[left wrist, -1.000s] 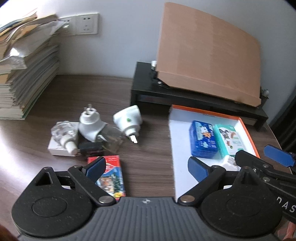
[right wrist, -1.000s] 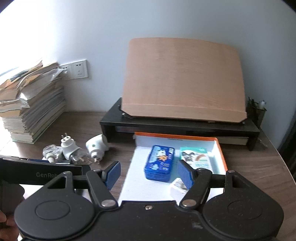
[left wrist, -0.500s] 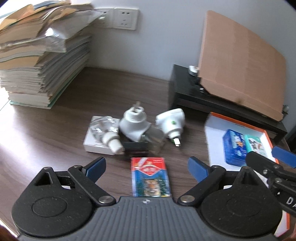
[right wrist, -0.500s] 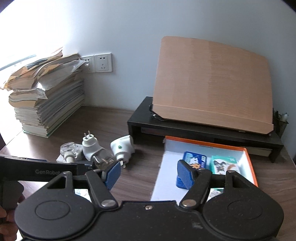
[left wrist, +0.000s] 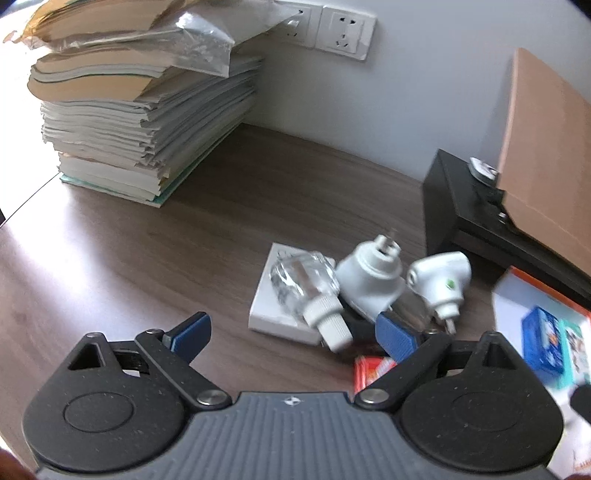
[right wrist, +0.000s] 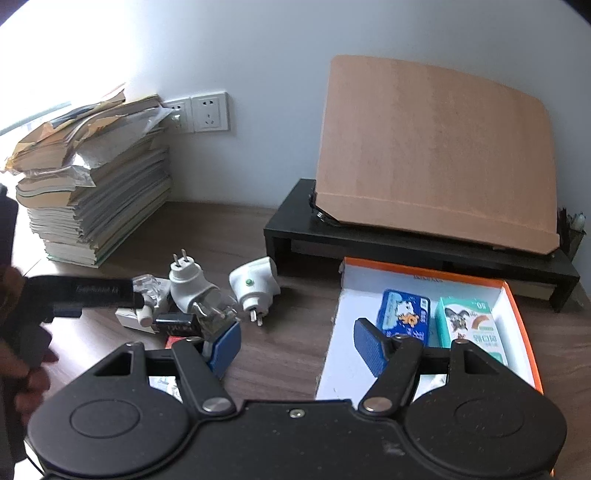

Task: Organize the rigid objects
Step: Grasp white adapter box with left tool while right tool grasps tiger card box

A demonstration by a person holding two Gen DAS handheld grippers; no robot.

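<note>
A pile of small objects lies mid-table: a clear bottle with a white cap [left wrist: 310, 291], two white plug-in units [left wrist: 369, 280] [left wrist: 441, 280], a flat white box [left wrist: 273, 314] and a red card box [left wrist: 369, 369]. The pile also shows in the right wrist view [right wrist: 199, 295]. An orange-rimmed white tray [right wrist: 517, 295] holds a blue tin [right wrist: 404, 314] and a green-white box [right wrist: 471, 325]. My left gripper [left wrist: 295, 332] is open and empty, just short of the pile. My right gripper [right wrist: 299, 347] is open and empty, between pile and tray.
A tall stack of books and papers [left wrist: 140, 110] stands at the back left by wall sockets [left wrist: 343, 33]. A black monitor stand [right wrist: 417, 243] carries a tilted brown board [right wrist: 436, 147] at the back right. The left gripper's body [right wrist: 85, 291] reaches in at left.
The left gripper has swung left, so the pile and tray slid right in its view. The right gripper has turned left as well, bringing the pile closer to its fingers.
</note>
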